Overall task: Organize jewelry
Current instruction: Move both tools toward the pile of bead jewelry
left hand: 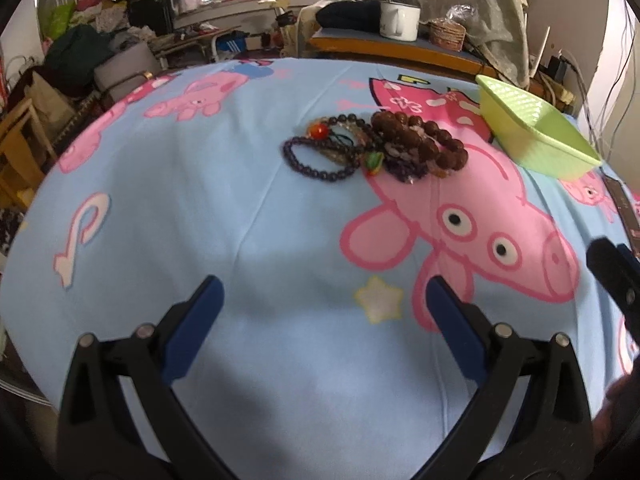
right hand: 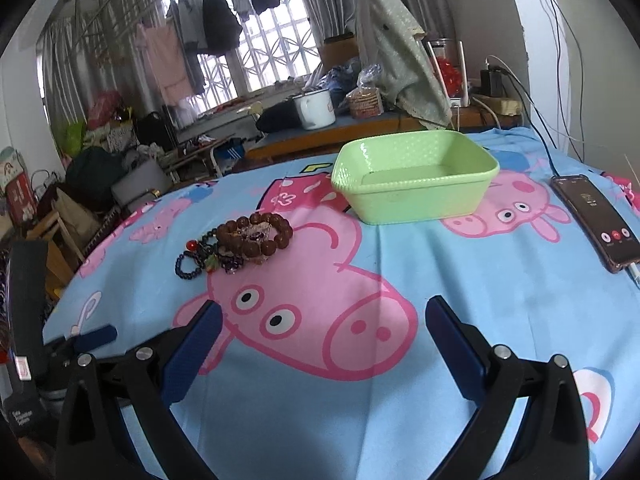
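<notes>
Cartoon-pig bedsheet [right hand: 400,264]: heaped bead bracelets [right hand: 240,246] near an empty green plastic basket [right hand: 416,196], smartphone [right hand: 596,222] apart; left gripper [left hand: 324,304] and right gripper [right hand: 324,320] both spread, holding nothing.

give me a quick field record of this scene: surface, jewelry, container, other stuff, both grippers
surface: blue cartoon-pig cloth
jewelry: pile of bead bracelets, brown, dark purple and clear beads, lying on the cloth
container: green basket, nothing in it, apart from the pile
other: phone with lit screen, right of the basket
left gripper: open, holds nothing, short of the pile
right gripper: open, holds nothing
</notes>
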A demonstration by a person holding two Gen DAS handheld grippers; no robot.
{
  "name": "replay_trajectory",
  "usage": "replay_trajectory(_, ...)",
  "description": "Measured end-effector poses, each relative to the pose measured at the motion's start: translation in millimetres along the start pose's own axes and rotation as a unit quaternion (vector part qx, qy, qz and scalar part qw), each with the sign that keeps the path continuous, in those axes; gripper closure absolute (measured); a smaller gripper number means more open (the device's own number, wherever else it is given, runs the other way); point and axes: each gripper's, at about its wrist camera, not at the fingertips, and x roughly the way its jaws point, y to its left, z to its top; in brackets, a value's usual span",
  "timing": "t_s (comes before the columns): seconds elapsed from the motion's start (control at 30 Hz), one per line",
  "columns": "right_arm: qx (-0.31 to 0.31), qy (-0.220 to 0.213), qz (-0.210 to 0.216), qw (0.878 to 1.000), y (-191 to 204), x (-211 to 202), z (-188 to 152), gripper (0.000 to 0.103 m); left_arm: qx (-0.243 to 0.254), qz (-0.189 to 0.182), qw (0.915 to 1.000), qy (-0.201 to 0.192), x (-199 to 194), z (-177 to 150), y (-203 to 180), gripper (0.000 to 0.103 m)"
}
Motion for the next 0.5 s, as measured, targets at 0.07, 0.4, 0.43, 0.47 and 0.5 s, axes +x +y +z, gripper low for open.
replay_trajectory(0.07, -0.001, 0.001, 0.007, 1.0, 1.0, 0.4, 0.3, 0.028, -0.017, -0.019, 0.9996, -0.008, -3.2, 0.4, 6.0, 0.006)
replay_trajectory(0.4, -0.037, 0.03, 0.054, 0.997, 12.7, 21.7, 12.2, 0.028, -0.038, -0.045, 0.9979, -0.027, 10.1, 44.2, 32.7, 0.006)
replay_trajectory(0.43, -0.045, 0.045, 0.059, 0.996, 12.5, 28.0, 18.5, 0.028, -0.026, -0.042, 0.9979, -0.043, 8.4, 53.0, 32.6, 0.006)
replay_trajectory(0.47, -0.05, 0.058, 0.065, 0.995, 12.2, 32.9, 23.4, 0.034, -0.01, -0.039, 0.9973, -0.062, 6.4, 64.8, 31.9, 0.006)
replay_trajectory(0.5, -0.058, 0.068, 0.072, 0.993, 12.6, 39.0, 30.9, 0.042, 0.005, -0.036, 0.9963, -0.078, 4.9, 77.3, 30.8, 0.006)
